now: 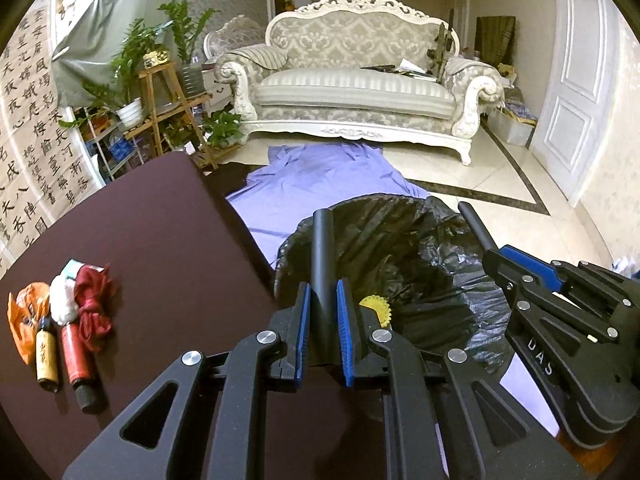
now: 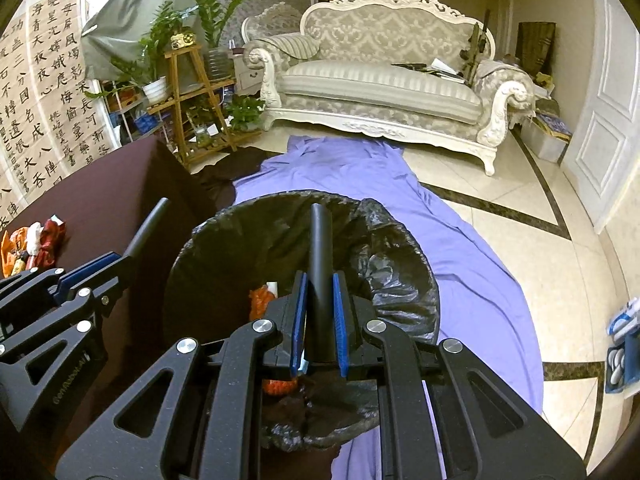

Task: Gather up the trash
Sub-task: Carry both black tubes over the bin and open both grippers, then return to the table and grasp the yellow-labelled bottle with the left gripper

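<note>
Living room, lined bin [image 2: 304, 264], both tongs [image 1: 323, 292] [image 2: 320, 280] closed, angled downward

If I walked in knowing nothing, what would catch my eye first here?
Probably the ornate white sofa against the far wall, with a purple sheet spread over the floor before it. Nearer, a bin lined with a black bag stands beside a dark table that bears a small heap of trash, and the two black grippers hover over the bin.
</note>
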The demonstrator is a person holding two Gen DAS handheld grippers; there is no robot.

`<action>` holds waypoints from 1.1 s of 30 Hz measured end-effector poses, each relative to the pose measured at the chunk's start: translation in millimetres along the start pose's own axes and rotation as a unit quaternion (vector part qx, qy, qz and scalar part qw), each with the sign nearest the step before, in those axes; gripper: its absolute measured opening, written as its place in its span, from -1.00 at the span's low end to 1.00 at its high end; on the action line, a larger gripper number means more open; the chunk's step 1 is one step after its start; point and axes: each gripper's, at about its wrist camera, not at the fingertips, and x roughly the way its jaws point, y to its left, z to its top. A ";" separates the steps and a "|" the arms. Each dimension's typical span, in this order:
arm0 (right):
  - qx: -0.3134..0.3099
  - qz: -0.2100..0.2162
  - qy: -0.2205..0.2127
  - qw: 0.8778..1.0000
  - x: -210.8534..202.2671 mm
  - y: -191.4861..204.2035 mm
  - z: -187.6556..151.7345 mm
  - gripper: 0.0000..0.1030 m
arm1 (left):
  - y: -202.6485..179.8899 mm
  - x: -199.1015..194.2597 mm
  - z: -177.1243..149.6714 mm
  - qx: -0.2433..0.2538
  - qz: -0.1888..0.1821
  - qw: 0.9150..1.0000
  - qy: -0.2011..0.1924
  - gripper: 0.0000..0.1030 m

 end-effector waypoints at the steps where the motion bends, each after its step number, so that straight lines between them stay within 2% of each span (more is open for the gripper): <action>1: 0.001 -0.001 0.000 1.000 1.4 -1.3 0.5 -0.74 | -1.8 2.5 1.3 0.003 -0.002 1.000 0.003 -0.72; 5: 0.008 0.003 0.004 1.000 6.5 -5.7 1.0 -0.72 | -3.2 6.4 1.3 0.008 0.003 1.000 0.007 -0.64; 7: 0.011 0.001 0.006 1.000 8.4 -7.9 1.2 -0.64 | -4.3 7.9 0.4 0.009 0.005 1.000 0.009 -0.26; 10: 0.014 -0.002 0.006 1.000 9.2 -10.3 0.9 -0.53 | -1.0 6.9 0.3 -0.004 0.007 1.000 0.007 0.05; 20: 0.010 0.006 0.012 1.000 5.2 1.6 -6.4 -0.48 | 12.5 -7.8 -9.1 -0.020 0.021 1.000 0.004 0.22; 24: 0.000 0.021 0.015 1.000 -0.5 21.6 -12.6 -0.32 | 29.6 -18.5 -20.5 -0.036 0.037 0.999 0.007 0.24; 27: -0.015 0.034 0.017 0.999 -5.0 39.5 -16.7 -0.32 | 46.6 -26.5 -29.4 -0.051 0.047 0.998 0.011 0.24; 33: -0.053 0.071 0.015 0.996 -18.0 88.3 -20.6 -0.32 | 92.5 -47.9 -48.8 -0.085 0.090 0.992 0.008 0.25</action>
